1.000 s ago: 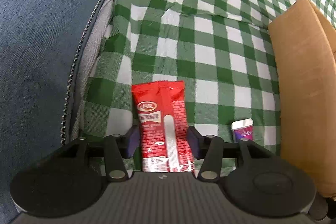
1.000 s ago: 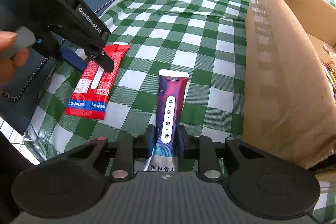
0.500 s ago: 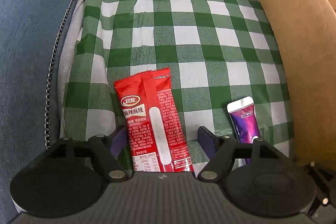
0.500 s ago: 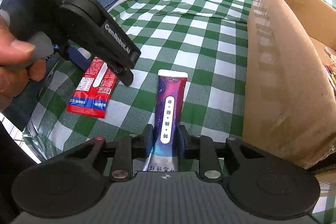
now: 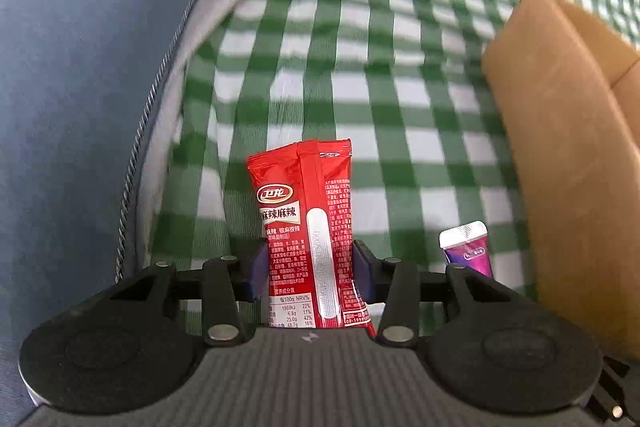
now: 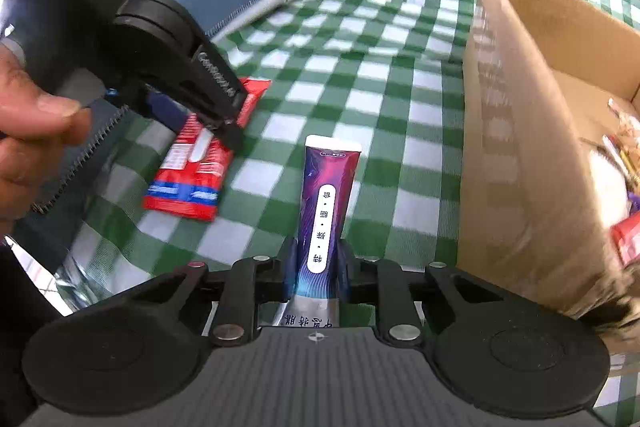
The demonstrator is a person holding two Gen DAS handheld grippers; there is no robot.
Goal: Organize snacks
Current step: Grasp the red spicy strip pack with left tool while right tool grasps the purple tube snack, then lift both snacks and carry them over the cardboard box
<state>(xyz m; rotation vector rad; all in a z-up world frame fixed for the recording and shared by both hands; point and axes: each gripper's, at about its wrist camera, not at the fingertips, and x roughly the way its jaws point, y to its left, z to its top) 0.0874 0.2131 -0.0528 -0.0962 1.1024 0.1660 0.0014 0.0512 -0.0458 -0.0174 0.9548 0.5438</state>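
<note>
The left gripper (image 5: 308,267) is pinching the red snack packet (image 5: 308,227): its two blue pads press on the long edges of the packet, which stands out forward between the fingers. In the right wrist view the same left gripper (image 6: 230,131) shows from the side with a hand (image 6: 28,131) around its handle, and the red snack packet (image 6: 196,167) hangs from it with the far end lower, over the green checked cloth (image 6: 360,87); whether that end touches the cloth, I cannot tell.

The right gripper (image 6: 318,267) is pressed on the purple snack packet (image 6: 326,207), which points straight forward from between its fingers. In the left wrist view the white end of this purple snack packet (image 5: 466,247) shows just to the right of the left gripper.

To the right of both grippers stands the cardboard box (image 6: 520,147), open on top, with several packets inside it near the right edge of the view. To the left of the left gripper lies a blue cushion (image 5: 80,87).
</note>
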